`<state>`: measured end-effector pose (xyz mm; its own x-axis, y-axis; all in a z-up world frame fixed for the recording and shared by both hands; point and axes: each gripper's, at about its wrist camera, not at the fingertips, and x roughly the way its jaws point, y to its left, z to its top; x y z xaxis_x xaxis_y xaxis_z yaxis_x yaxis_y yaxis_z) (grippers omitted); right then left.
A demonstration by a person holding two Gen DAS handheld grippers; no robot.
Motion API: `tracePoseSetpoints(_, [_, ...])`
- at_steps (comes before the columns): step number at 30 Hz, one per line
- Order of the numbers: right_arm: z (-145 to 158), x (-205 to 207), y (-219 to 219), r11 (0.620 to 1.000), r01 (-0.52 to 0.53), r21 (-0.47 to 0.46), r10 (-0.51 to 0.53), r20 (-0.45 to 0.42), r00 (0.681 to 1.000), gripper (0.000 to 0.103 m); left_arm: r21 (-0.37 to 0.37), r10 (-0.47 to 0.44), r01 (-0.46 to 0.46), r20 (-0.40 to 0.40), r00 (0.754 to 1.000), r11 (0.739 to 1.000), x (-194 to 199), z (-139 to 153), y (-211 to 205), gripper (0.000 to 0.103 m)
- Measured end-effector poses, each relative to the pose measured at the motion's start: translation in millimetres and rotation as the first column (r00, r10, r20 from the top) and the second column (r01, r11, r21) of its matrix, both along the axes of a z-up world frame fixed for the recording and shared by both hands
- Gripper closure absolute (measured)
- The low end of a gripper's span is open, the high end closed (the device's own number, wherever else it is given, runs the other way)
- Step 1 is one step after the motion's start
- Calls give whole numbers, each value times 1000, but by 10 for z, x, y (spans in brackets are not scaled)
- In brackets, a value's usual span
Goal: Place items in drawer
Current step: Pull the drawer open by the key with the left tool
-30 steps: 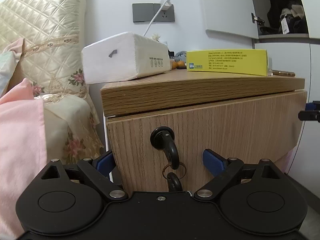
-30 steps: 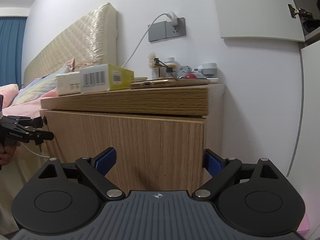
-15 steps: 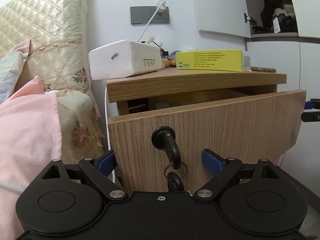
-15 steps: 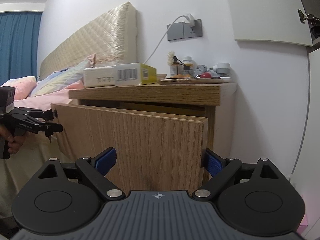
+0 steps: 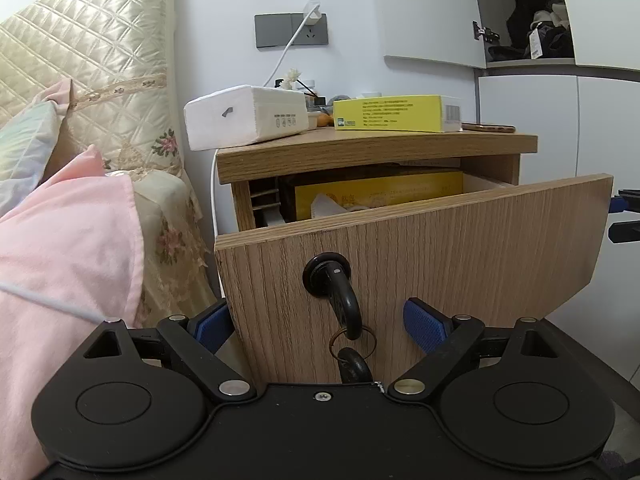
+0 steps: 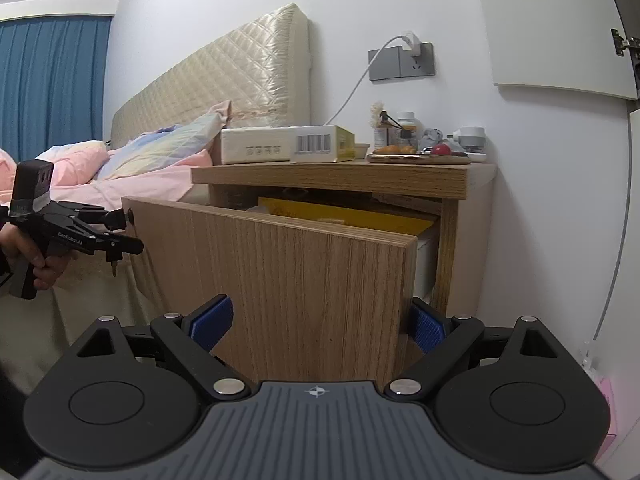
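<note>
Drawer [image 5: 440,248], partly open, already crowded: opening step; both grippers' jaws spread, left gripper [image 5: 318,322] straddling the key [image 5: 340,304] (ungripped); next, yellow box [image 5: 394,113] off desk [image 5: 376,148].

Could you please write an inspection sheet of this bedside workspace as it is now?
Surface: wooden nightstand top, crowded.
Job's things: drawer pulled open, key in its lock, yellow package inside; yellow box and tissue pack on top.
Clutter: phone, small bottles.
Grippers: left gripper open, astride the key; right gripper open, at the drawer's free corner.
Cables: white charger cable from wall socket.
Surroundings: bed, quilted headboard.
</note>
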<state>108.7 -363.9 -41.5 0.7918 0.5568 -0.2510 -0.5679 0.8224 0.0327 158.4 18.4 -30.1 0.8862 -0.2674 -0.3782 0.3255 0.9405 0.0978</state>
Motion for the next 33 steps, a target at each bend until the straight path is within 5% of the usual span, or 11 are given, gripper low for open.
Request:
tracePoseSetpoints(4, [6,-112,9,1000,-7,-11,7,1,1000,9,45,-3,2,19,1000,999,-135,-35,-34,13])
tracePoseSetpoints(33, [-11,-549,89,999,48,-7,-47,22,999,9,-19,30,-29,14,999,999,-557,97,73,10])
